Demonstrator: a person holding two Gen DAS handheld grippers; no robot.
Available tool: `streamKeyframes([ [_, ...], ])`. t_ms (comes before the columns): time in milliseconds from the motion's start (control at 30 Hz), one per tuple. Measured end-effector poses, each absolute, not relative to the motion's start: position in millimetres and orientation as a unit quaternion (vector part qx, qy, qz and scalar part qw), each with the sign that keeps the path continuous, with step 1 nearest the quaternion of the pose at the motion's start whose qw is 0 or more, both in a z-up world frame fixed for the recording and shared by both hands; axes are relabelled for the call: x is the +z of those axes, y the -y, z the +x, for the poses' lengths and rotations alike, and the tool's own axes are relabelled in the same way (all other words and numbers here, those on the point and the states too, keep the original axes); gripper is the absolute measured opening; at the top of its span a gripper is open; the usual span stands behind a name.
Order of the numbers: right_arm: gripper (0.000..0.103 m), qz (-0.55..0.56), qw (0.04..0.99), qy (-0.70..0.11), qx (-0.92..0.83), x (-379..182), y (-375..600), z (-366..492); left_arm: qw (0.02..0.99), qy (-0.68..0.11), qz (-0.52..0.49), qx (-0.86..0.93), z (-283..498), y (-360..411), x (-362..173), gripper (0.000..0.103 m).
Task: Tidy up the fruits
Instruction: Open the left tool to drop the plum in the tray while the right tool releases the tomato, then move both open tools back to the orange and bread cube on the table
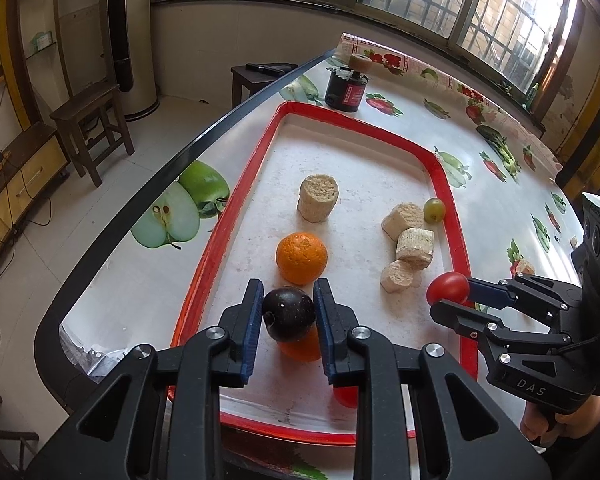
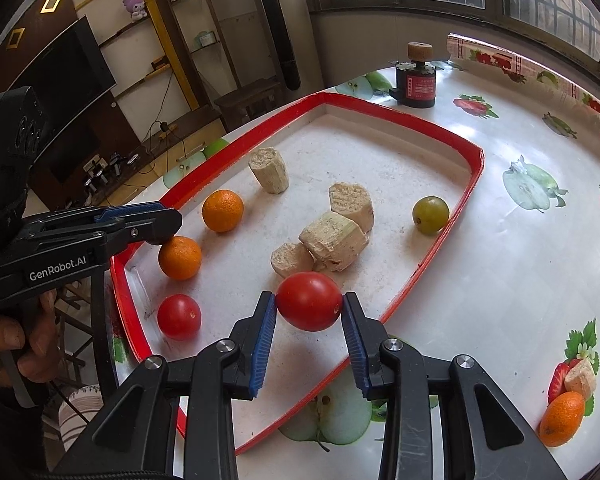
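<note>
Left tongs (image 1: 288, 312) pinching a dark plum (image 1: 289, 314) between the blue pads, lifted above the near end of the red-rimmed tray (image 1: 452, 216), directly over an orange (image 1: 302, 347) half hidden beneath. Right tongs (image 2: 309, 309) clamped on a red tomato (image 2: 309, 301), pads pressed to both its sides, hanging over the near right part of the tray.

Best done by lowering each fruit gently to a bare patch of tray floor before letting go: plum shifted clear of the orange below, so as not to roll off it; tomato set beside the second tomato (image 2: 179, 317) rather than on the pale sugarcane chunks (image 2: 334, 240) just ahead. Light pressure only, both fruits looking soft-skinned and round, likely to roll on release.

Further out: another orange (image 1: 301, 258) mid-tray, a green grape (image 2: 430, 215) near the right rim, a small orange (image 2: 562, 418) and one more cane piece (image 2: 580, 378) left outside on the table (image 2: 500, 264), probably next to collect.
</note>
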State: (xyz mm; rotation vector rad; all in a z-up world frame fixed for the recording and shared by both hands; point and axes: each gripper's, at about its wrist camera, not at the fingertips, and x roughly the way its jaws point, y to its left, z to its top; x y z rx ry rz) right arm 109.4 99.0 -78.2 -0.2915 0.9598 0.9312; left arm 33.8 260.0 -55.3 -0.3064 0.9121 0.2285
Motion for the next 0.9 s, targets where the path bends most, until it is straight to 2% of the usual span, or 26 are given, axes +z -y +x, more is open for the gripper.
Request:
streamKeyframes([
  [167,0.035,-0.137,0.776,-0.442,0.429,-78,-100,108,0.879,-0.44,-0.147,0.112,34,-259,-55,0.024],
  [300,0.039,-0.14,0.776,-0.441,0.429,-76,-99,106,0.877,-0.442,-0.147,0.119,32,-259,-54,0.037],
  [467,0.043,-0.135,0.781,-0.435,0.428,-69,-94,103,0.877,-0.441,-0.149,0.122,29,-258,-51,0.037],
  [533,0.043,-0.133,0.783,-0.431,0.428,-65,-90,101,0.878,-0.439,-0.147,0.121,28,-256,-48,0.037],
  [633,0.044,-0.128,0.788,-0.425,0.427,-58,-82,99,0.881,-0.436,-0.143,0.119,27,-251,-45,0.042],
  [900,0.044,-0.112,0.803,-0.415,0.412,-44,-51,95,0.885,-0.43,-0.136,0.11,24,-235,-36,0.043],
])
